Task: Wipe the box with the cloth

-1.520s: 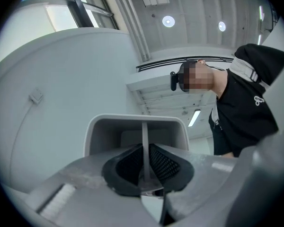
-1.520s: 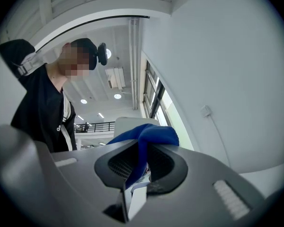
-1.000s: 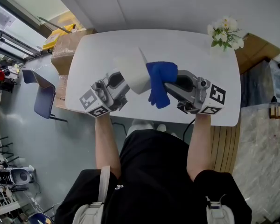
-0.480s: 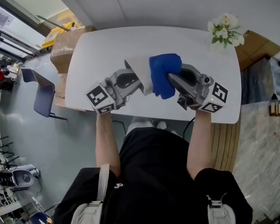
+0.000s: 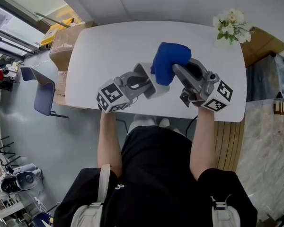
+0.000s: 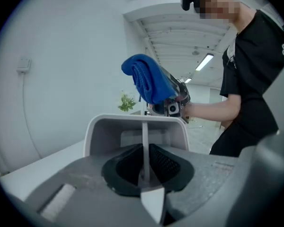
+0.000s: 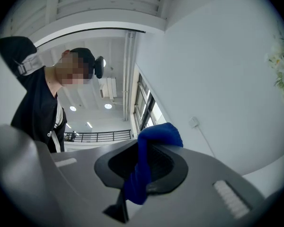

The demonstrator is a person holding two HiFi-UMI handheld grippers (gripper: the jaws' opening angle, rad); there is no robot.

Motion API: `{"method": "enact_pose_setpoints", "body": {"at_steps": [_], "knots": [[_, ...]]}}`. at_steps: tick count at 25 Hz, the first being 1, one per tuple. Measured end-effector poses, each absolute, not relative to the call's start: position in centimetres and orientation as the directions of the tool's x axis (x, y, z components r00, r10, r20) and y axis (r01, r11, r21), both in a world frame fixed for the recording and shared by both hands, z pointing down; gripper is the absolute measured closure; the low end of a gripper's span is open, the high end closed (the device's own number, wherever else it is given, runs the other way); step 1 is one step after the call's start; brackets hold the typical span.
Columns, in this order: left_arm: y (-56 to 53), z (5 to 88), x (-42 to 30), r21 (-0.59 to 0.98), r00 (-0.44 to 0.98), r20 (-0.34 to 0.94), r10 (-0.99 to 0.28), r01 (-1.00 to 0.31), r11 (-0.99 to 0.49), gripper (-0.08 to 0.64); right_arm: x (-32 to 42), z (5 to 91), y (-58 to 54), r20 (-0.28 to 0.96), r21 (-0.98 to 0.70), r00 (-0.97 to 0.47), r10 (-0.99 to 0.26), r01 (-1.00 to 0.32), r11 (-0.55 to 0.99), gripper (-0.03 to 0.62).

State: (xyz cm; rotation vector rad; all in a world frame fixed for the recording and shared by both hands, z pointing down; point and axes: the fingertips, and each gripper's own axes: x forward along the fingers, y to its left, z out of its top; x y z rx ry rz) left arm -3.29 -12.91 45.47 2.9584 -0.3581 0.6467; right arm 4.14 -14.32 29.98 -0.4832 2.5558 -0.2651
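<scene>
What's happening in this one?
A person works over a white table with a claw in each hand. The left claw is clamped on one thin wall of a white box. The right claw grips a bunched blue cloth, raised just above the box; no contact is visible.

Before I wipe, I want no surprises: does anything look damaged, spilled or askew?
Nothing stands out. The box looks whole, its wall clamped in the left gripper. The cloth is bunched in the right gripper.
</scene>
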Motion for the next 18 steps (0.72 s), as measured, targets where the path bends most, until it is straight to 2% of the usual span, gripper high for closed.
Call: {"method": "enact_pose_setpoints", "body": {"at_steps": [3,8,12,18], "knots": [[-12.9,47.5,-3.3,0.049,0.846,0.498,-0.190,-0.247,-0.968,0.514,4.3,30.5,-15.0,-0.442,-0.295,-0.790,-0.424,-0.318,0.901,0.543],[-12.5,53.0,-3.6,0.038,0.674,0.729,-0.115,-0.208,-0.977,0.514,5.1,31.1,-16.0,-0.430,-0.321,-0.771,-0.470,-0.357,0.878,0.543],[-12.6,55.9,-3.8,0.084,0.595,0.800,-0.077,-0.238,-0.968,0.514,5.5,31.3,-16.3,-0.423,-0.326,-0.762,-0.489,-0.376,0.867,0.543],[-12.6,59.3,-4.6,0.055,0.440,0.897,-0.045,-0.212,-0.976,0.514,5.9,31.6,-16.7,-0.407,-0.333,-0.749,-0.523,-0.411,0.848,0.543]]}}
